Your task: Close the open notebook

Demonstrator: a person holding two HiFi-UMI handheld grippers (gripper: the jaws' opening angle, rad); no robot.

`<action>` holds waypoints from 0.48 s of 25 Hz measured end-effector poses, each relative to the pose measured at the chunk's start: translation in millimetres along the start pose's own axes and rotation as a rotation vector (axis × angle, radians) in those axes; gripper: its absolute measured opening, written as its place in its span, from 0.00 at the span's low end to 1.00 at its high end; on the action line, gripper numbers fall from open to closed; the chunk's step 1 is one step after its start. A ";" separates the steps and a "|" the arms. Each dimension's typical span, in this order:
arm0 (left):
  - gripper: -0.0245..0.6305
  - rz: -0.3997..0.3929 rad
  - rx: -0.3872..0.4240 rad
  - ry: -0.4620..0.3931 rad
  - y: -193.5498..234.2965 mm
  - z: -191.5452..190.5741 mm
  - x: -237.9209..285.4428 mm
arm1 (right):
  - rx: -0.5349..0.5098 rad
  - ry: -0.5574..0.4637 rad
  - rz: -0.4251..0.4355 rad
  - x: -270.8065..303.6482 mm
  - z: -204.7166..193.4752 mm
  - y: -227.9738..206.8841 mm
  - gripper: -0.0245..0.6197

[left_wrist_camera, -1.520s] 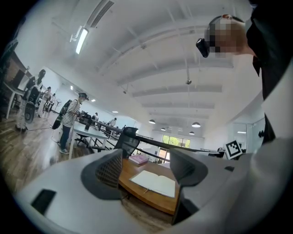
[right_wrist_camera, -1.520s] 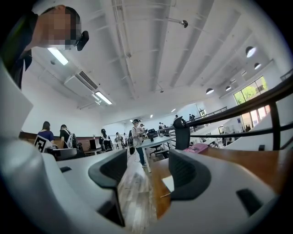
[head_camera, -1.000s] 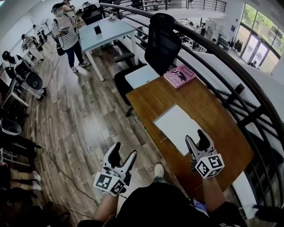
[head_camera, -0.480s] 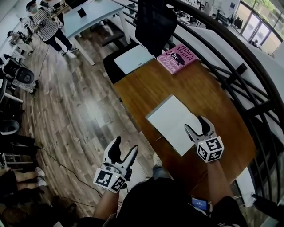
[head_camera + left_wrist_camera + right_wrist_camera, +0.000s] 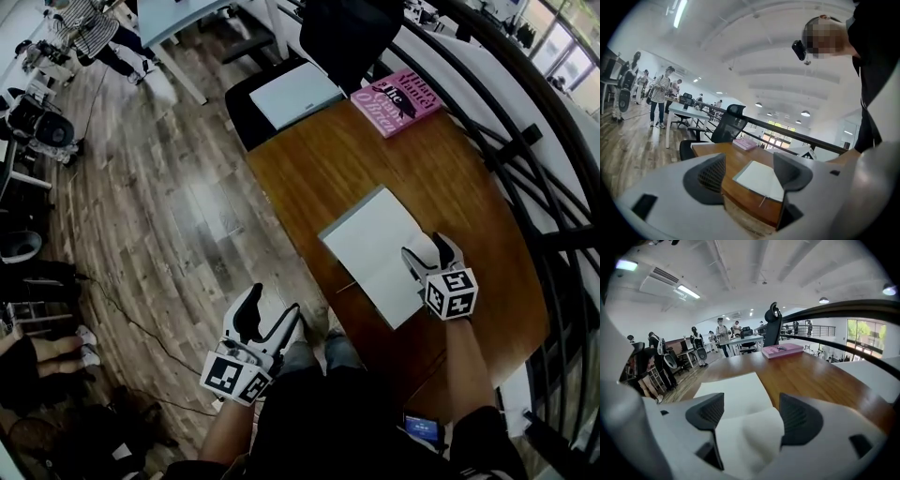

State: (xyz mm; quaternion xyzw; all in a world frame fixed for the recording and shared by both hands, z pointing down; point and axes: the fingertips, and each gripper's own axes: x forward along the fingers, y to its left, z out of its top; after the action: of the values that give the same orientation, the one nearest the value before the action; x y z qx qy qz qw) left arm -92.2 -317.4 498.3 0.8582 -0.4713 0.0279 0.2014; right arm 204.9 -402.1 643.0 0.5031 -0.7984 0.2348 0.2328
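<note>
White pages of the open notebook [image 5: 370,244] bulge up between the right gripper's [image 5: 429,253] jaws, which stand wide and have just been opening; they seem not to pinch the paper. The notebook lies near the wooden table's [image 5: 319,169] front edge. The left gripper [image 5: 272,307] gapes empty above the floor beside the table. A pink book [image 5: 396,101] lies at the far end.

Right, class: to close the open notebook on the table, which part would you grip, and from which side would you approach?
Probably the right-hand leaf of the notebook, taken at its outer edge from the right. That leaf bulges up off the table, so a jaw can slip under it; the left page lies flat.
</note>
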 end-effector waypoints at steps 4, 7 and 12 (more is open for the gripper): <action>0.51 0.019 -0.013 0.023 12.0 -6.0 -7.9 | -0.022 0.032 -0.016 12.9 -6.4 -2.6 0.60; 0.51 0.033 -0.022 0.025 17.5 -4.9 -11.3 | -0.031 0.051 -0.029 23.3 -6.2 -9.8 0.61; 0.51 0.048 -0.038 0.037 30.6 -8.1 -17.3 | -0.005 0.122 -0.027 40.2 -18.3 -14.6 0.63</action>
State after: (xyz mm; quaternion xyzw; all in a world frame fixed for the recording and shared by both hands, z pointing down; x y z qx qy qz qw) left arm -125.8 -315.1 511.4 0.8420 -0.4886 0.0397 0.2254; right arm 205.2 -424.5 683.8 0.4979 -0.7766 0.2600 0.2853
